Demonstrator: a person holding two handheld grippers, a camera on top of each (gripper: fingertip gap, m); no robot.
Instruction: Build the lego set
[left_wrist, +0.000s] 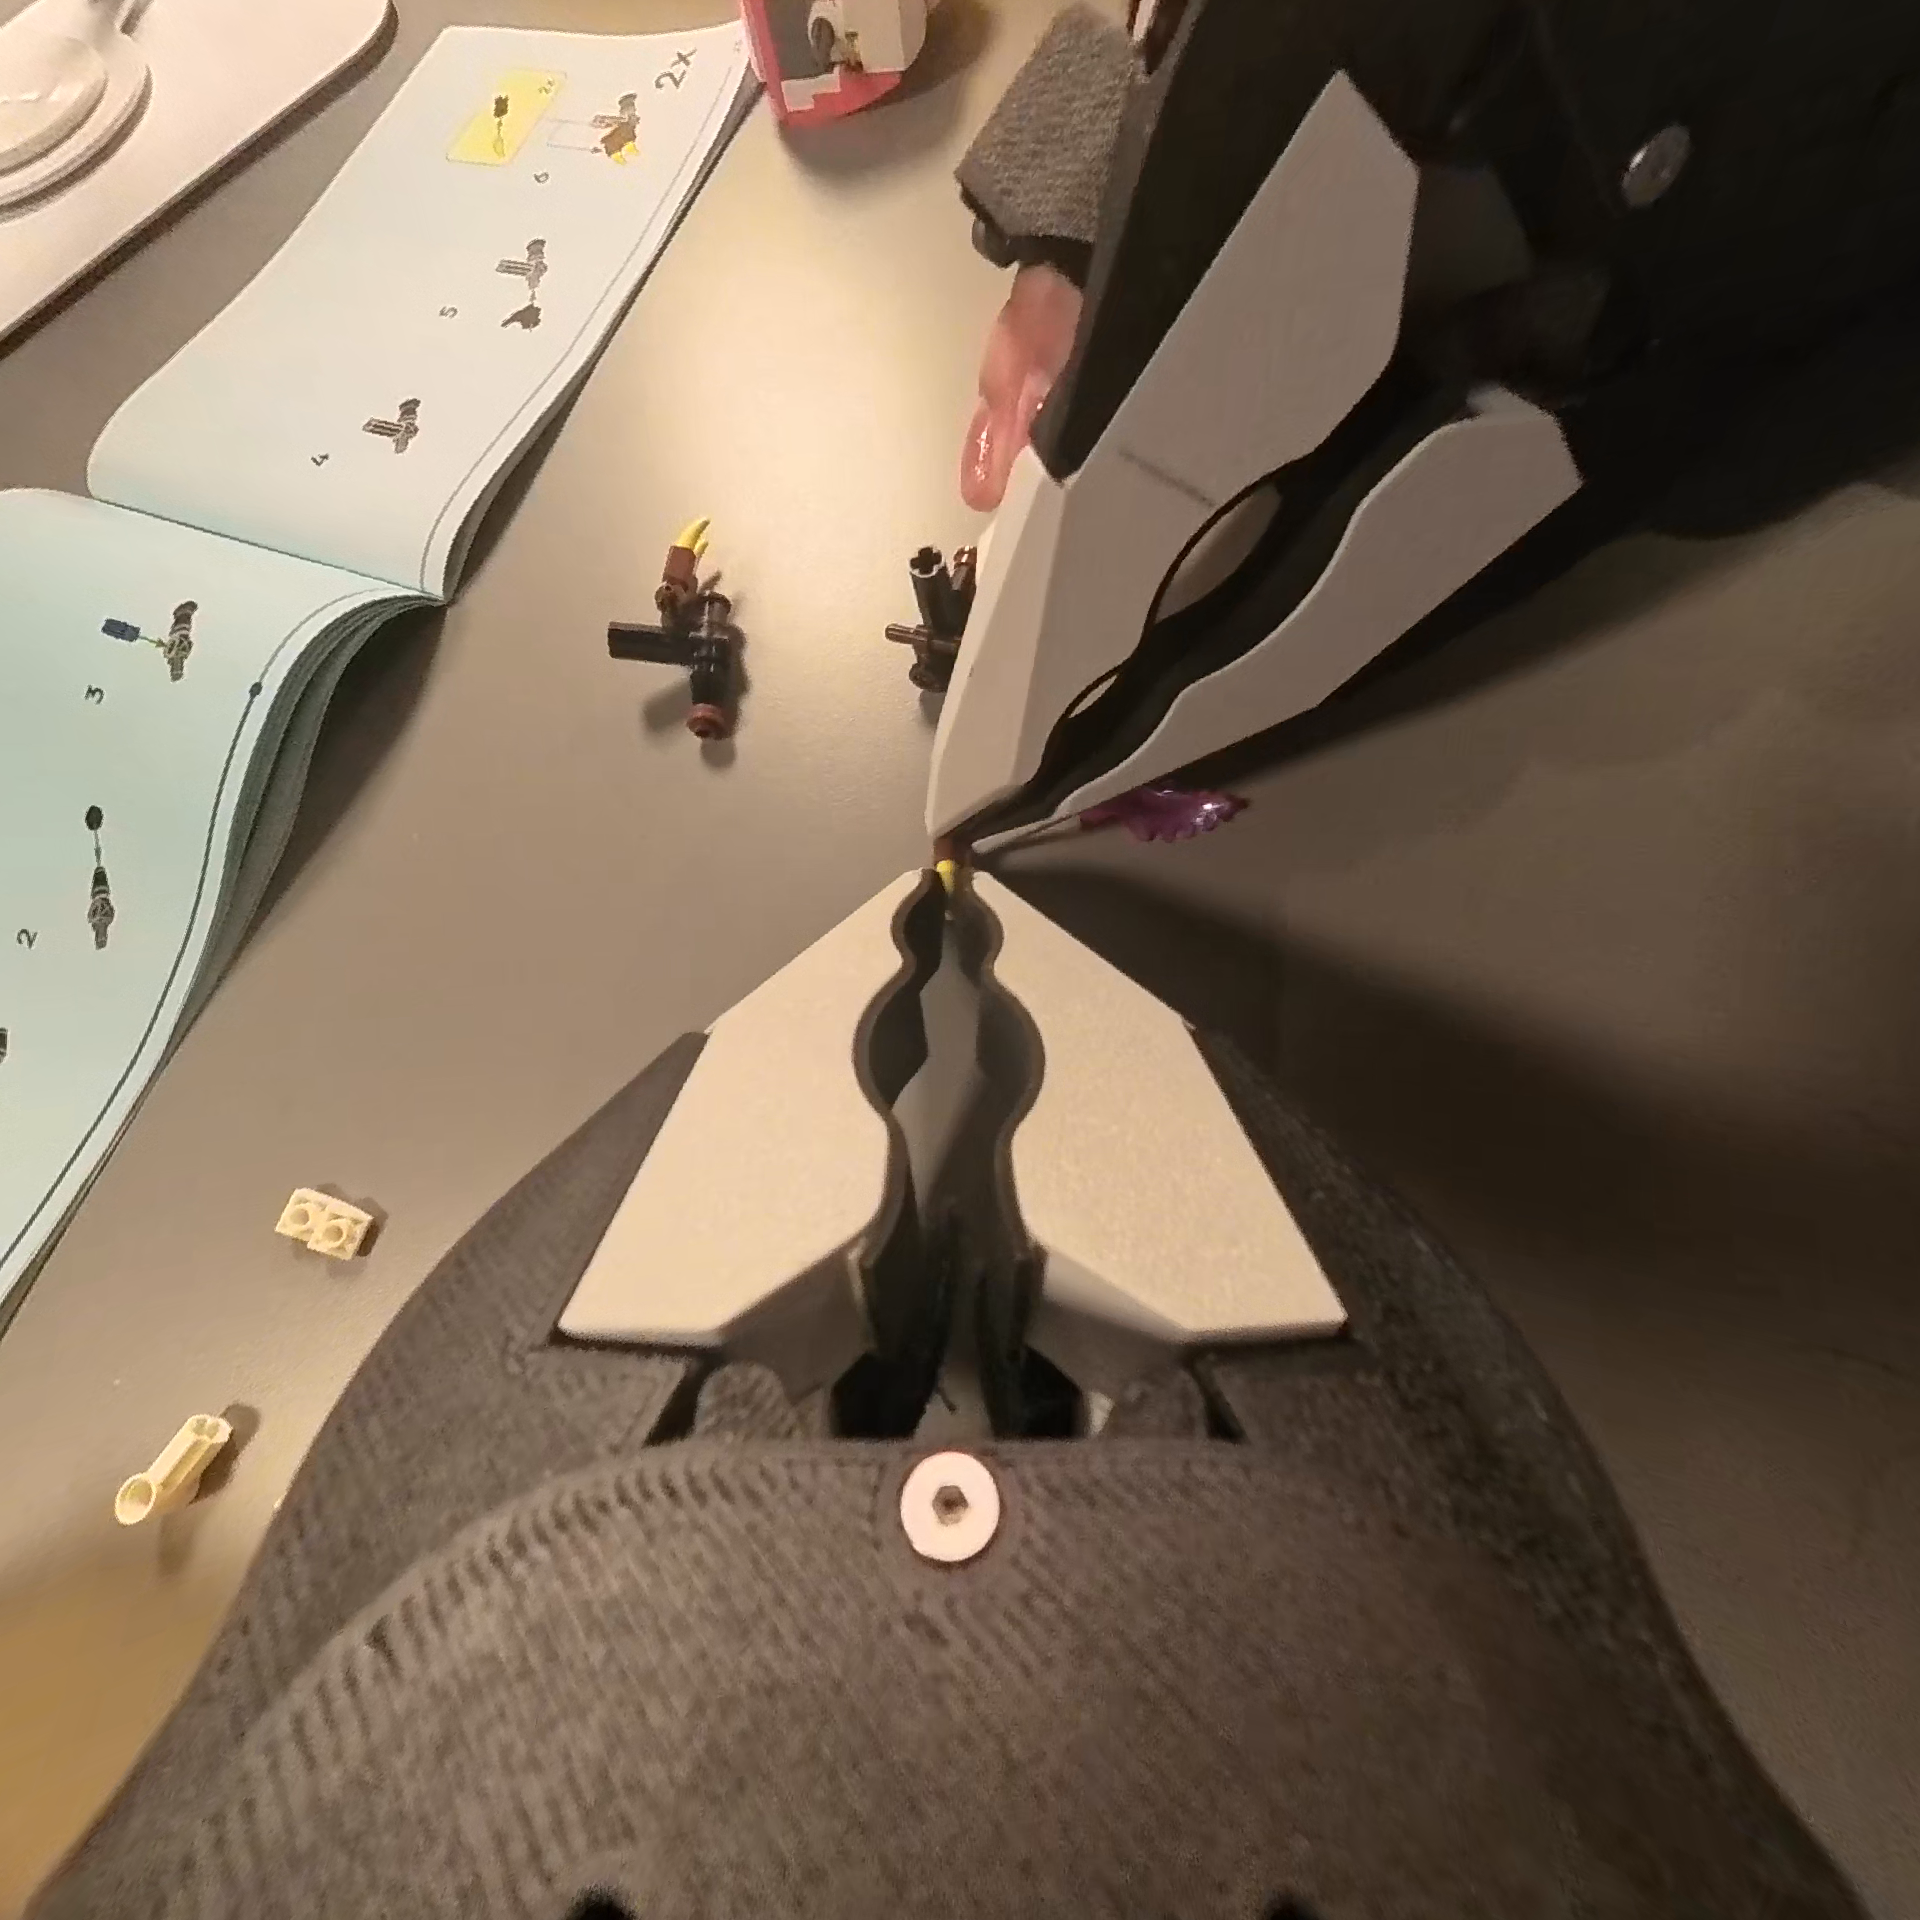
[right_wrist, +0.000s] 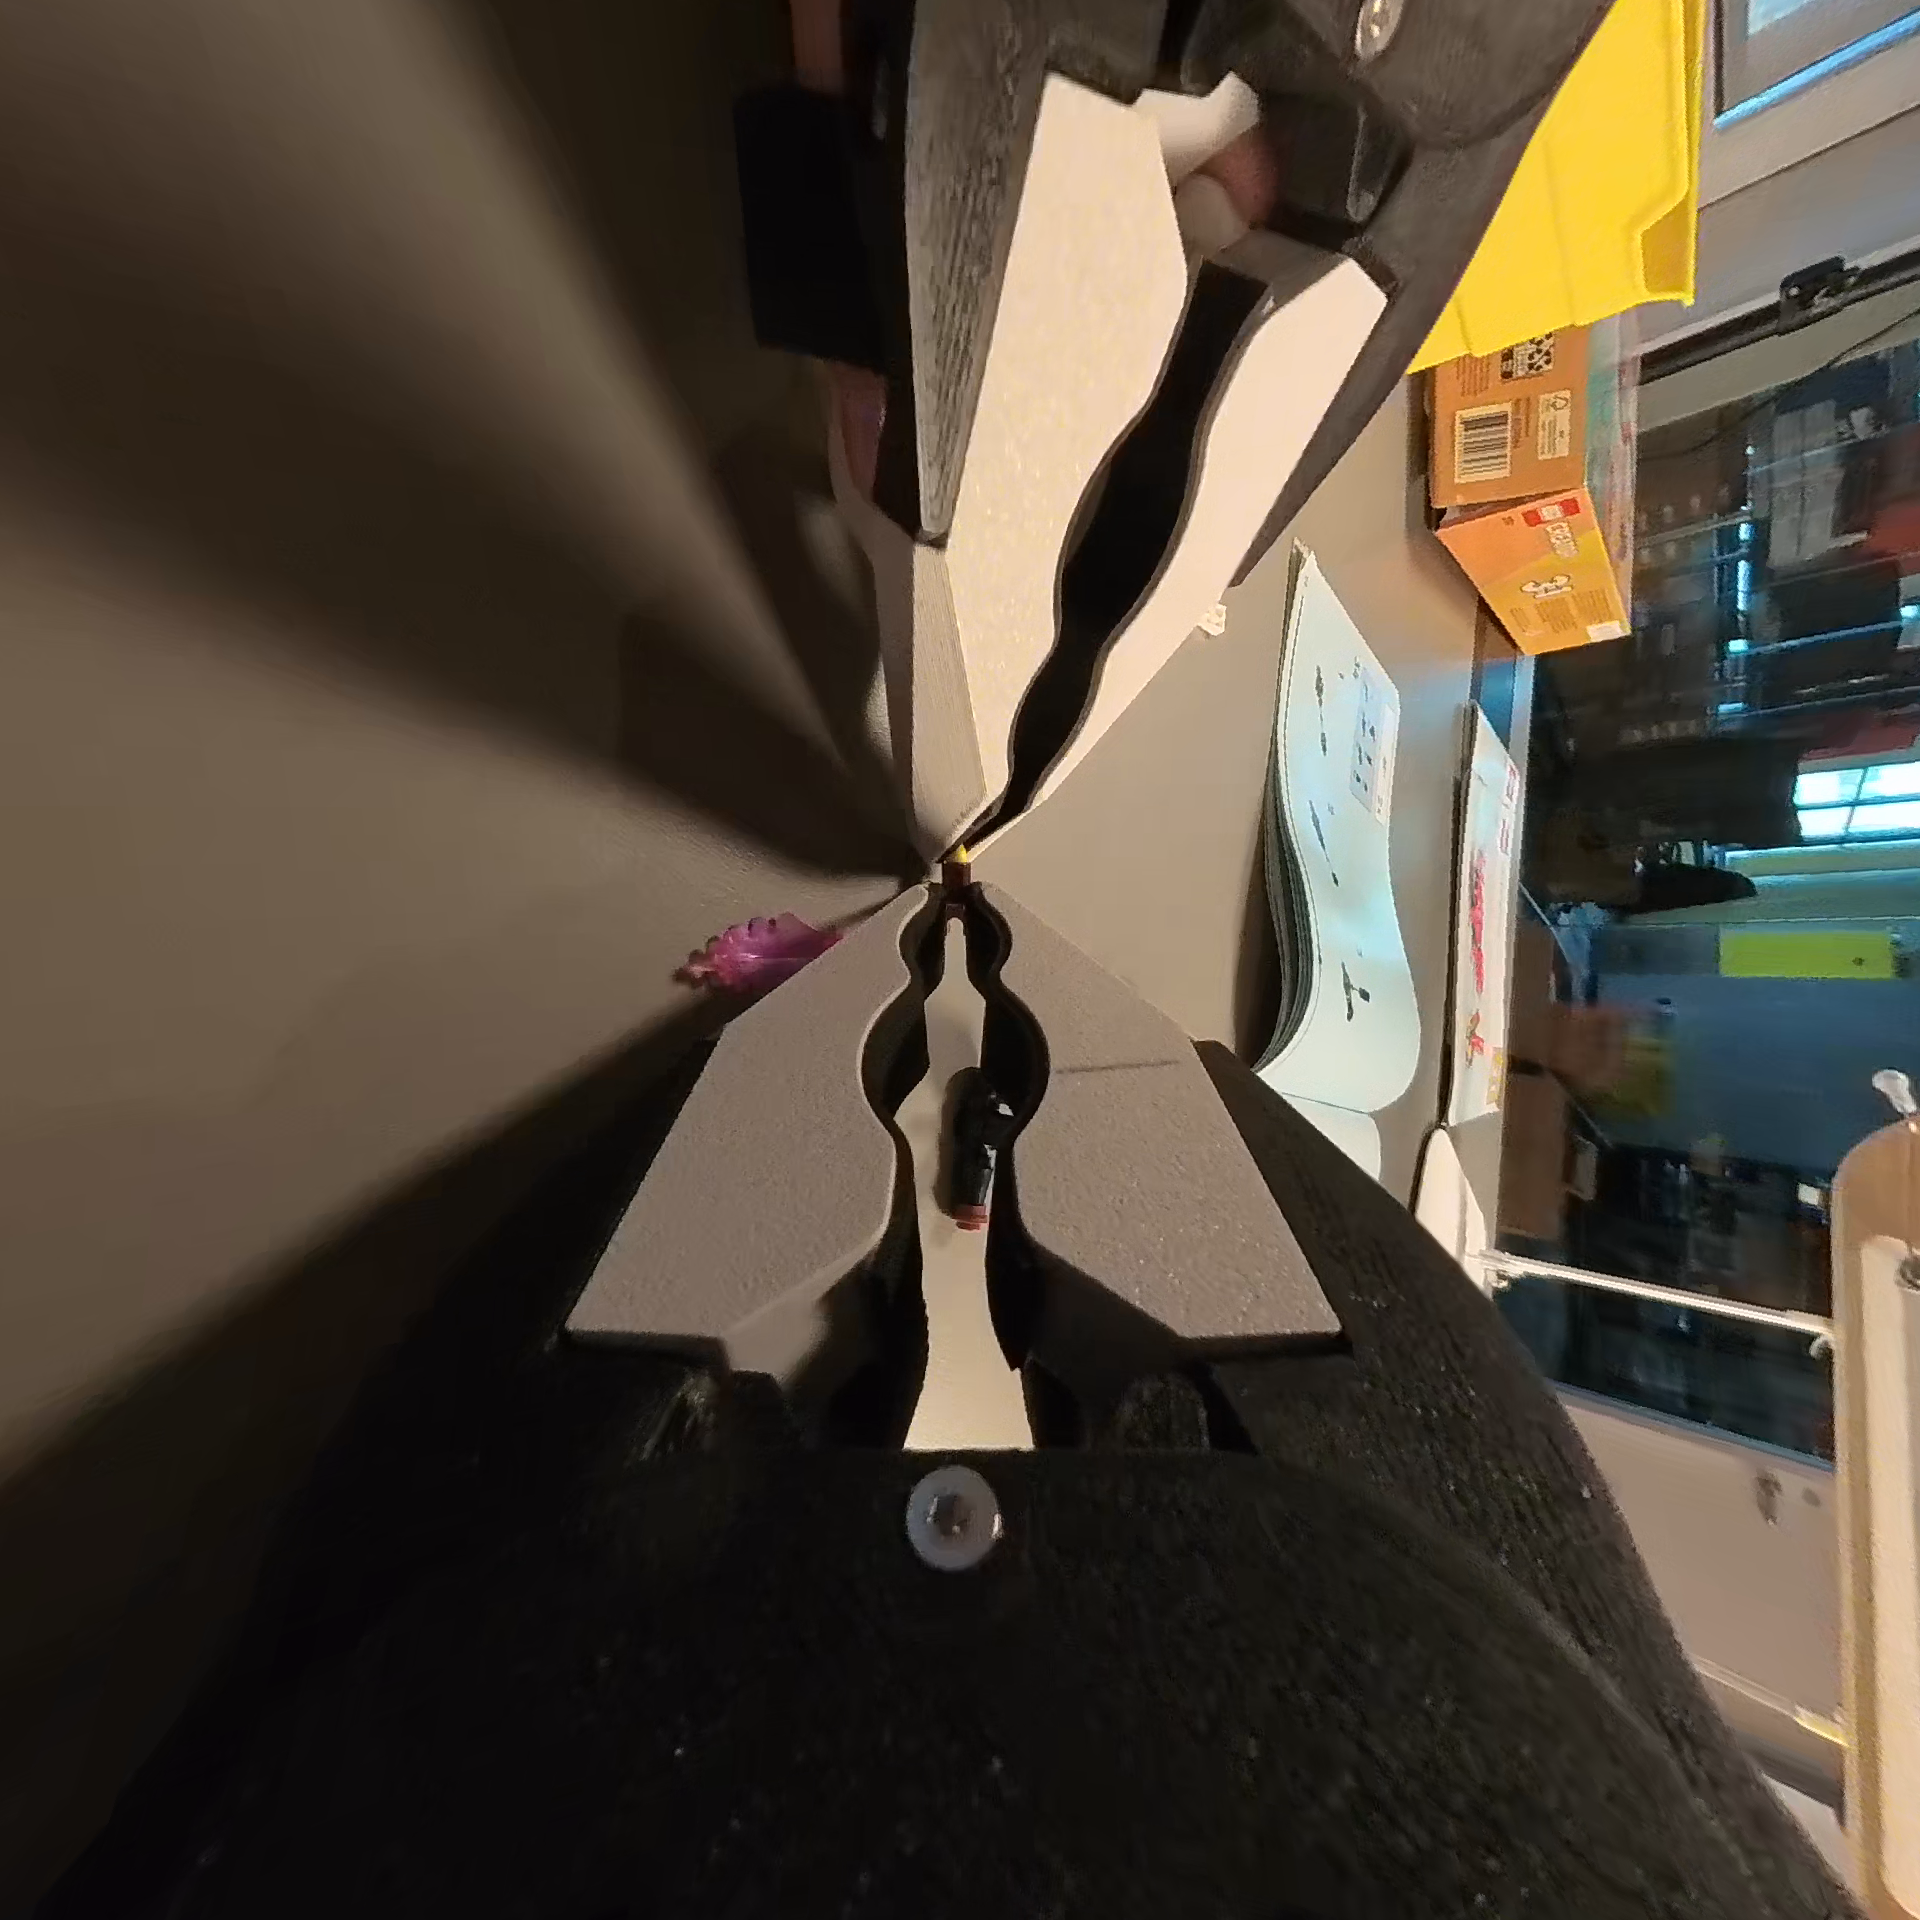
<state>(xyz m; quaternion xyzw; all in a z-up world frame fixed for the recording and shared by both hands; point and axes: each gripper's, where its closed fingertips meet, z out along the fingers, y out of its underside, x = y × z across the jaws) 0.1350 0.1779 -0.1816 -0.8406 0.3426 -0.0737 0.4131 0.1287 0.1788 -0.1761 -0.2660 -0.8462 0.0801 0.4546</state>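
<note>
L wrist view: left gripper (left_wrist: 948, 878) clenched on small yellow piece (left_wrist: 945, 871), pinched at fingertips. Right gripper (left_wrist: 961, 831) comes in from upper right, tip to tip with it, clenched on small brown piece (left_wrist: 958, 854) touching the yellow one. Purple leaf piece (left_wrist: 1174, 810) on table (left_wrist: 520, 935) just beside the right gripper. Two black assemblies (left_wrist: 686, 634) and open instruction booklet (left_wrist: 312, 416) lie farther off; two cream parts (left_wrist: 330, 1226) near left.

R wrist view: right gripper (right_wrist: 956, 891) grips the brown piece (right_wrist: 957, 881); left gripper (right_wrist: 961, 847) opposite holds the yellow piece (right_wrist: 965, 854). Leaf (right_wrist: 764, 948) left of tips. Booklet (right_wrist: 1340, 831), orange box (right_wrist: 1527, 499) at right.
</note>
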